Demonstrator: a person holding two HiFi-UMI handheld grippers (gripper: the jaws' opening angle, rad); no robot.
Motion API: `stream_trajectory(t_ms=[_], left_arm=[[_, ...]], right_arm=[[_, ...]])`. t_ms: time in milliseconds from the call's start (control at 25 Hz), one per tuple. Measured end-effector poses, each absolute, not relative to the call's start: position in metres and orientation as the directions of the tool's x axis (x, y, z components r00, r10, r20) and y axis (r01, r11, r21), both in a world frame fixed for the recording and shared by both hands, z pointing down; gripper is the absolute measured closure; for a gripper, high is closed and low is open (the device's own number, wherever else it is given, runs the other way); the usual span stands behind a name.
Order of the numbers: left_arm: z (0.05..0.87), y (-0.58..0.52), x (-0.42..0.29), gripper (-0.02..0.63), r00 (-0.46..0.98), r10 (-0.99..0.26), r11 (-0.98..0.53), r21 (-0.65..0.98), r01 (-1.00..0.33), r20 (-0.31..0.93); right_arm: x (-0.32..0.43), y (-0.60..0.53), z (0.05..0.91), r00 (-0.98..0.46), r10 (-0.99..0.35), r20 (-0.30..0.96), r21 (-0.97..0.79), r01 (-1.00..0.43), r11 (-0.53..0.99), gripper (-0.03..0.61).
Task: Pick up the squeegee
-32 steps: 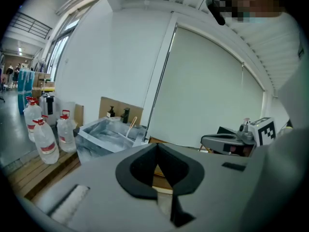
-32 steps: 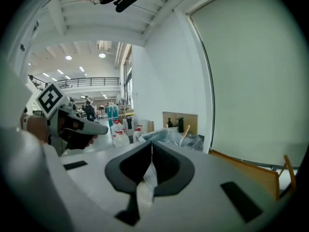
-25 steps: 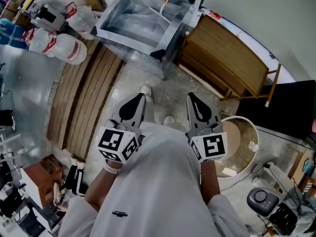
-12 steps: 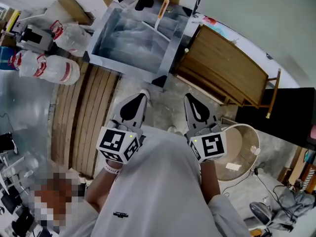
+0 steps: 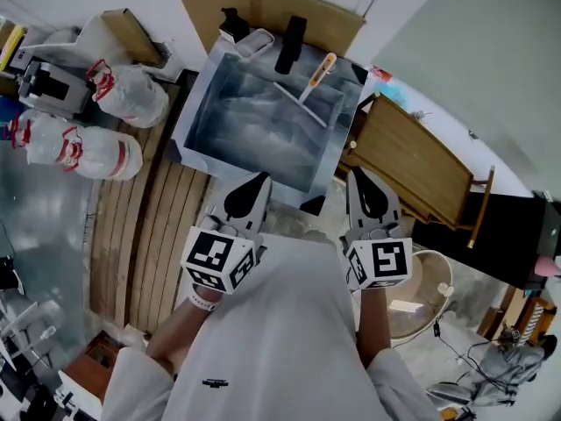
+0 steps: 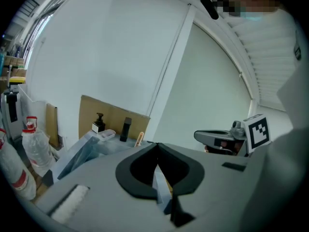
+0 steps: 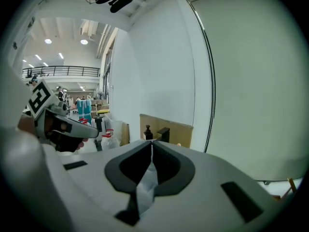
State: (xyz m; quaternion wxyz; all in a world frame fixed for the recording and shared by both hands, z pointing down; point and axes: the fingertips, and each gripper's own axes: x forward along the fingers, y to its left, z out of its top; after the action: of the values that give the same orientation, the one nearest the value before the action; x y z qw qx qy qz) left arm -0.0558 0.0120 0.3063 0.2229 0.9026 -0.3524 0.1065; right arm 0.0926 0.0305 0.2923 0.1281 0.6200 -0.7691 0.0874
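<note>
The squeegee [image 5: 314, 82], with an orange handle and a thin pale blade, leans inside the metal sink tub [image 5: 197, 117] near its far right corner. Its handle tip [image 6: 139, 139] shows over the tub rim in the left gripper view. My left gripper [image 5: 262, 179] is shut and empty, its tip over the tub's near rim. My right gripper [image 5: 355, 173] is also shut and empty, beside the tub's near right corner. The two grippers point forward side by side, well short of the squeegee. Each shows in the other's view: the right gripper [image 6: 198, 135] and the left gripper [image 7: 95, 134].
A soap pump bottle [image 5: 232, 24], a soap dish [image 5: 256, 42] and a black block [image 5: 291, 42] stand on the tub's far rim before a cardboard sheet [image 5: 263, 7]. Water jugs [image 5: 131, 95] lie left, wooden slats [image 5: 149, 209] below them. A wooden crate [image 5: 412, 160] and white bucket [image 5: 421, 288] stand right.
Both grippers have travelled forward toward the sink tub, which now lies just ahead of their tips. The jaws have stayed shut.
</note>
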Motion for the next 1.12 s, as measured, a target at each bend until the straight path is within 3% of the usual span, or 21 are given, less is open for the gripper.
stream_trajectory(t_ms=[1120], left_arm=[[0.345, -0.105, -0.009, 0.609, 0.681, -0.583, -0.632, 0.279, -0.723, 0.444]], right_arm=[[0.127, -0.109, 0.356, -0.265, -0.886, 0.379, -0.075, -0.964, 0.256, 0.568]])
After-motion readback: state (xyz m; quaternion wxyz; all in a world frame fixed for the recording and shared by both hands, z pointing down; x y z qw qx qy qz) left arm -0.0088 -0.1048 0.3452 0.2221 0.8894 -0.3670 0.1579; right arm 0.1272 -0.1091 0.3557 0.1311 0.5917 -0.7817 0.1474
